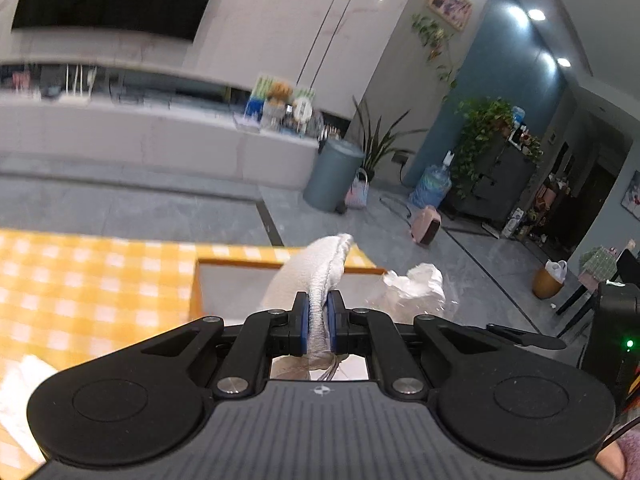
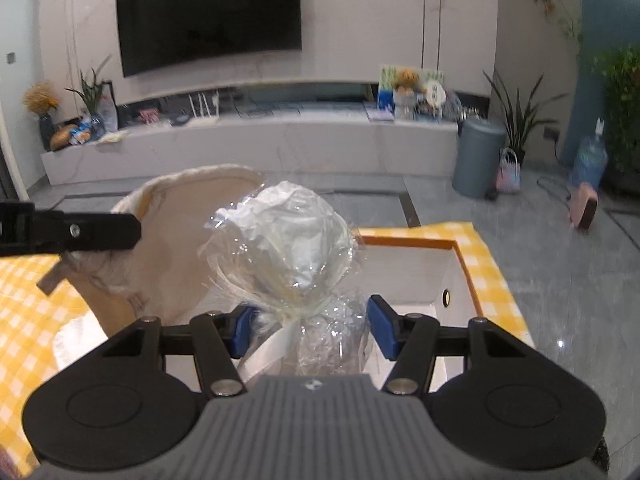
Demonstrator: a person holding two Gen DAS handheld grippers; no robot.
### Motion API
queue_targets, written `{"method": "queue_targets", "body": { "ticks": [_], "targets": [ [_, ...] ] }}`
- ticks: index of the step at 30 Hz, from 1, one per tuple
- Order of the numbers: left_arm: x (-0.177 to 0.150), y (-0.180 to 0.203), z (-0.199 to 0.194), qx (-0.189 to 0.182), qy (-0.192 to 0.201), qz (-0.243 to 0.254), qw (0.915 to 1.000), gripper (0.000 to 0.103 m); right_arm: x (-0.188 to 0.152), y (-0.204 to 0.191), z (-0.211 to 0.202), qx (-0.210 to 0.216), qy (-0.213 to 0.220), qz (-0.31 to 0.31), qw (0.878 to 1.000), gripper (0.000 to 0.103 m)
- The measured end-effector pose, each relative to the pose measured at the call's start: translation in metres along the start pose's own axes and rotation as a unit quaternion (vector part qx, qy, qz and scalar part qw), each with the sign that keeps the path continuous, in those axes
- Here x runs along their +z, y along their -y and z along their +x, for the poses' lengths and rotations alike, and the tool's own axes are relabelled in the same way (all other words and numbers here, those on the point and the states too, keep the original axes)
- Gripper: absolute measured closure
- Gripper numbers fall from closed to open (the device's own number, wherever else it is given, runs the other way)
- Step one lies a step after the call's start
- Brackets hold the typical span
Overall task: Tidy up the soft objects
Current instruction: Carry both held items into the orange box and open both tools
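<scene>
A cream woven fabric basket (image 1: 326, 276) is pinched by the left gripper (image 1: 319, 326); a clear cellophane-wrapped white bundle (image 2: 294, 248) is clamped between the right gripper (image 2: 307, 326) jaws, above an orange-rimmed white box (image 2: 416, 268).

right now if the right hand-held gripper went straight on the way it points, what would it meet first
Probably the open box: the right hand-held gripper, clamped on the wrapped bundle, points down toward its white inside. Depth is unclear.

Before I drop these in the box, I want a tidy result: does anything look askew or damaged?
Nothing damaged. The left gripper pinches the white fabric item by its edge, so it hangs folded; the right gripper holds a crinkled cellophane-wrapped bundle above the open box.
</scene>
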State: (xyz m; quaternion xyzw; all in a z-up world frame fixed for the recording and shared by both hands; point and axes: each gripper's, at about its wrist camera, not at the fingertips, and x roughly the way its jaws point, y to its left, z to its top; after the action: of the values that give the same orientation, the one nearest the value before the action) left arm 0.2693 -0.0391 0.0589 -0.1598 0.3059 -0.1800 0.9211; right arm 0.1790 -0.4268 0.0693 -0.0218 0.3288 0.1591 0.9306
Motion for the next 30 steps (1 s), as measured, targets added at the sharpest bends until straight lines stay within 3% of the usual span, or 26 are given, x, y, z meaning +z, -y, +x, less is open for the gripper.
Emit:
{"method": "queue_targets", "body": {
  "ticks": [7,17,20,22,24,27,30],
  "targets": [
    [-0.010,-0.022,0.035,-0.005,-0.049,-0.037,0.9981,0.092,0.004,-0.002,0.061,-0.015,-0.048,-0.018,0.999,0.044],
    [-0.034,-0.036,0.057,0.014,-0.105,-0.048,0.9932,0.089,-0.015,0.003,0.111,-0.026,-0.119,-0.039,0.992,0.041],
    [-0.033,-0.037,0.052,0.010,-0.105,-0.053,0.9930,0.082,-0.016,0.007,0.114,-0.024,-0.132,-0.037,0.990,0.039],
    [-0.032,-0.038,0.051,0.011,-0.105,-0.049,0.9932,0.071,-0.018,0.008,0.111,-0.024,-0.133,-0.040,0.990,0.036],
    [-0.030,-0.037,0.048,0.011,-0.102,-0.050,0.9934,0.049,-0.017,0.005,0.104,-0.023,-0.133,-0.046,0.990,0.030],
    [-0.026,-0.031,0.042,0.006,-0.082,-0.050,0.9953,0.031,-0.014,0.004,0.090,-0.028,-0.123,-0.056,0.990,0.021],
    [-0.021,-0.021,0.028,0.005,-0.058,-0.045,0.9973,0.020,-0.007,0.004,0.073,-0.035,-0.108,-0.061,0.992,0.020]
  ]
}}
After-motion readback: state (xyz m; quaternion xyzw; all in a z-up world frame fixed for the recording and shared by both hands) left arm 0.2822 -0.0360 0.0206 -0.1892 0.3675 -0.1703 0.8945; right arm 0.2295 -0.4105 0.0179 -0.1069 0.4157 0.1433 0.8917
